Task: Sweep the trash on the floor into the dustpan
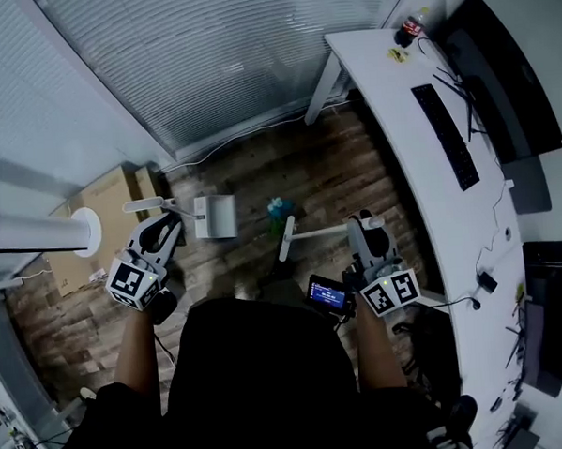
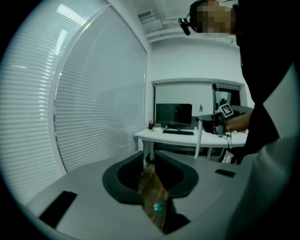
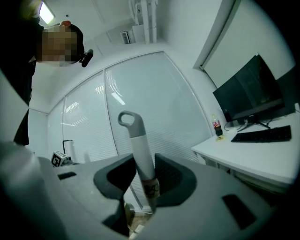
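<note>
A white dustpan (image 1: 215, 216) rests on the wooden floor, its thin handle (image 1: 147, 205) reaching left past my left gripper (image 1: 173, 223). This gripper (image 2: 152, 187) is open a little, with only floor and the blue-green trash (image 2: 159, 206) showing in the gap. The trash (image 1: 278, 208) lies between the dustpan and the broom head (image 1: 286, 239). My right gripper (image 1: 361, 232) is shut on the white broom handle (image 3: 140, 154), whose grey loop end rises beyond the jaws (image 3: 141, 187). The broom's stick (image 1: 321, 231) slants down to the floor.
A long white desk (image 1: 399, 138) with a keyboard (image 1: 445, 135), monitors and a cola bottle (image 1: 409, 26) runs along the right. A cardboard box (image 1: 97, 214) and a white post (image 1: 37, 233) stand at the left. Window blinds (image 1: 225, 53) close the far side.
</note>
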A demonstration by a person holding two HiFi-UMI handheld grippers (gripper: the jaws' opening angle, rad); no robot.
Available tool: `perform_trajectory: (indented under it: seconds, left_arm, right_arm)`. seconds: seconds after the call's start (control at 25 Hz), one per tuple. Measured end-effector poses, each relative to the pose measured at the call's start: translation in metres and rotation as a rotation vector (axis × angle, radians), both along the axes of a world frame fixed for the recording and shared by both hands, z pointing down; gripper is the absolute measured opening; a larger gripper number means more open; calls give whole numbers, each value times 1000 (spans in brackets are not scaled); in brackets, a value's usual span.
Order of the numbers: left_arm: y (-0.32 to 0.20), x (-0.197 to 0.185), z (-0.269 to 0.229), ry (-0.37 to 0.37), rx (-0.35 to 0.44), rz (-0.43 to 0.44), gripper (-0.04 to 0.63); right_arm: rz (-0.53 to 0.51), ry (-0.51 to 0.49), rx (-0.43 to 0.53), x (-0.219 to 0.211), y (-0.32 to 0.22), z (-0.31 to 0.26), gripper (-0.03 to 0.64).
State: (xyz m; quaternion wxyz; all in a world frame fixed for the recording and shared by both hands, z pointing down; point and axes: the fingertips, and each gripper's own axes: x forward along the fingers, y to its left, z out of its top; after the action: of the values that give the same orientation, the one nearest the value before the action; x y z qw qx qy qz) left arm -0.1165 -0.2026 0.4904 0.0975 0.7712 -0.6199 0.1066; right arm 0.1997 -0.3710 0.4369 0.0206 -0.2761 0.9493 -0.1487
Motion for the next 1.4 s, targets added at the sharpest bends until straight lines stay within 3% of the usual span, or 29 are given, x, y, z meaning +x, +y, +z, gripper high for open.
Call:
perform_trajectory:
  seconds: [0.32, 0.52, 0.68, 0.96, 1.08, 1.2, 1.32, 1.4]
  left_arm:
    - [-14, -17, 30, -367, -280, 139, 168]
    - [-11, -63, 64, -533, -470, 247, 215]
    - [5, -97, 97, -641, -607, 386, 229]
    - [27, -138, 160, -652, -756, 591, 229]
    - [26, -148, 172, -640, -771, 619, 228]
    - [28, -152, 180, -628, -778, 643, 219]
    - [28, -149, 183, -629, -770, 649, 141]
    - [28, -146, 183, -623, -759, 640, 132]
  right_arm:
    - [-88, 35, 10, 6, -75, 13, 118]
    - [-83, 70, 21, 3, -117, 26, 118]
    - [-121, 91, 56, -7, -123, 25, 117]
    - [-132, 203, 83, -4, -139, 38, 112]
    - [-149, 305, 96, -2, -140, 49, 104]
    - [-124, 325, 78, 6, -142, 56, 103]
    - [-111, 355, 66, 13, -143, 65, 103]
    - [-115, 383, 62, 18, -143, 71, 103]
